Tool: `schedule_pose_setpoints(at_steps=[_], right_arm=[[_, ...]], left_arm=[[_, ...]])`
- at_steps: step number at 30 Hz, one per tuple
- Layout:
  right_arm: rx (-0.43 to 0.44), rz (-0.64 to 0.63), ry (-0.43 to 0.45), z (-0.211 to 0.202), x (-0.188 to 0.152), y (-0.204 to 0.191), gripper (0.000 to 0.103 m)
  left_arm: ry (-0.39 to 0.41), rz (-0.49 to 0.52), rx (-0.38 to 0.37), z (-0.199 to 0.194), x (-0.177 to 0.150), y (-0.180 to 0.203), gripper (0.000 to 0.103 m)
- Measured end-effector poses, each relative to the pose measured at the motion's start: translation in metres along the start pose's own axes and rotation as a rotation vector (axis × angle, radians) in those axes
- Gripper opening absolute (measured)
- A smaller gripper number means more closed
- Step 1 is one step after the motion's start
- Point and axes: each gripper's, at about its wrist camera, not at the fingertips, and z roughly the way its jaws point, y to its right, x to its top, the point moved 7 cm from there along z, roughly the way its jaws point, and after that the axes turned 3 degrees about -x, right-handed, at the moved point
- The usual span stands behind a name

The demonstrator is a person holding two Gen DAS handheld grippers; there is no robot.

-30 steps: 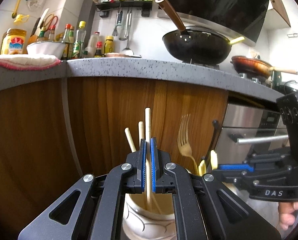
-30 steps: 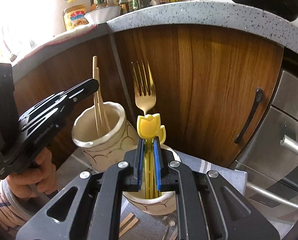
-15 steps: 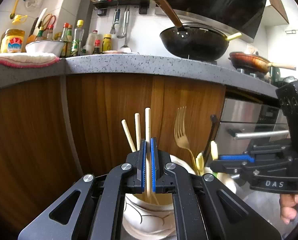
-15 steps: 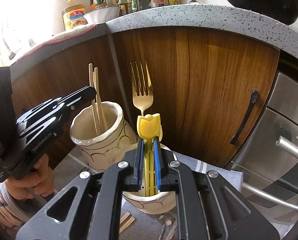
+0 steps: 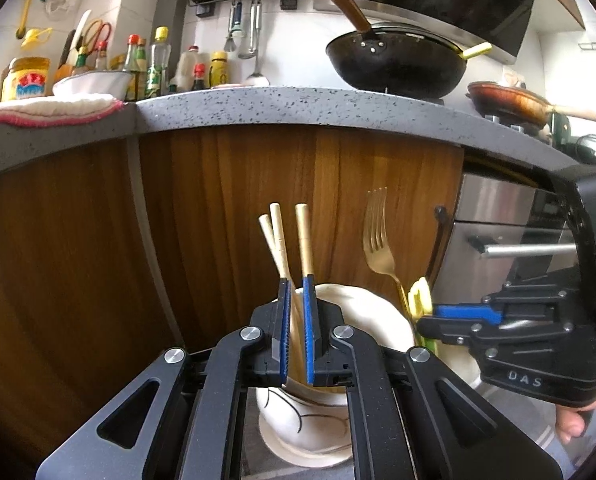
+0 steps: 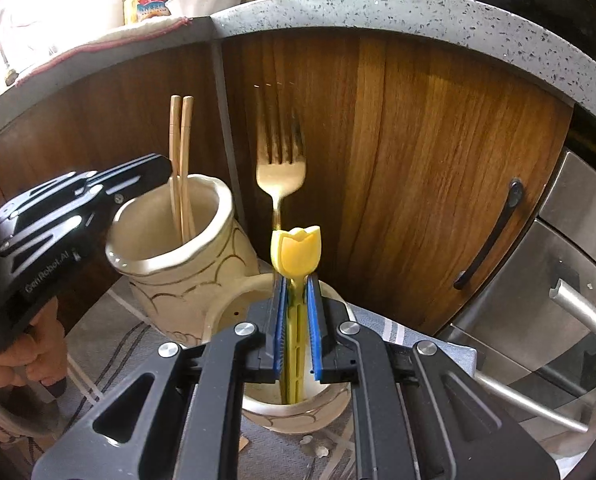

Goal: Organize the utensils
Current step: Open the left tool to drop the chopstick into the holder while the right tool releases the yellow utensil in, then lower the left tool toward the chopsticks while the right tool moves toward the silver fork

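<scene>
Chopsticks (image 5: 303, 240) stand inside cup rim (image 6: 218, 196), loose.

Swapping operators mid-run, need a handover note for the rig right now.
Left gripper: jaws opening around a chopstick standing in the tall cup, beside two other chopsticks.
Right gripper: shut on the yellow tulip utensil, which stands in the short cup with the fork.
Done: chopsticks and fork are in cups.
Left: release the tulip utensil, withdraw both grippers, and check the cloth for leftovers, which are mostly hidden.
</scene>
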Motion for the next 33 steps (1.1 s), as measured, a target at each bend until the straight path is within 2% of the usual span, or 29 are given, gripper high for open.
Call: schedule_pose_setpoints(at_steps=[5, 7, 9, 11, 16, 20, 27, 33], right_arm=[[0.002, 0.009, 0.007, -0.008, -0.002, 0.003, 0.013], [0.014, 0.012, 0.017, -0.014, -0.003, 0.004, 0.026], [0.023, 0.007, 0.028, -0.02, -0.004, 0.002, 0.031], [0.024, -0.001, 0.03, -0.025, -0.007, 0.001, 0.031], [0.025, 0.0, 0.037, -0.039, -0.019, 0.002, 0.031], [0.027, -0.003, 0.015, -0.044, -0.036, 0.002, 0.031], [0.03, 0.018, -0.022, -0.049, -0.072, 0.007, 0.031], [0.026, 0.048, -0.047, -0.051, -0.097, 0.013, 0.031]], left_arm=[[0.021, 0.0, 0.007, -0.008, 0.001, -0.003, 0.021], [0.027, -0.001, 0.01, -0.011, 0.001, -0.004, 0.034], [0.037, 0.001, 0.019, -0.016, 0.001, -0.005, 0.047], [0.041, 0.003, 0.023, -0.02, -0.001, -0.005, 0.049], [0.042, -0.004, 0.028, -0.032, -0.007, -0.006, 0.051], [0.011, -0.05, 0.048, -0.04, -0.02, -0.013, 0.051], [-0.058, -0.12, 0.026, -0.053, -0.06, -0.013, 0.052], [-0.129, -0.12, -0.004, -0.052, -0.097, 0.002, 0.052]])
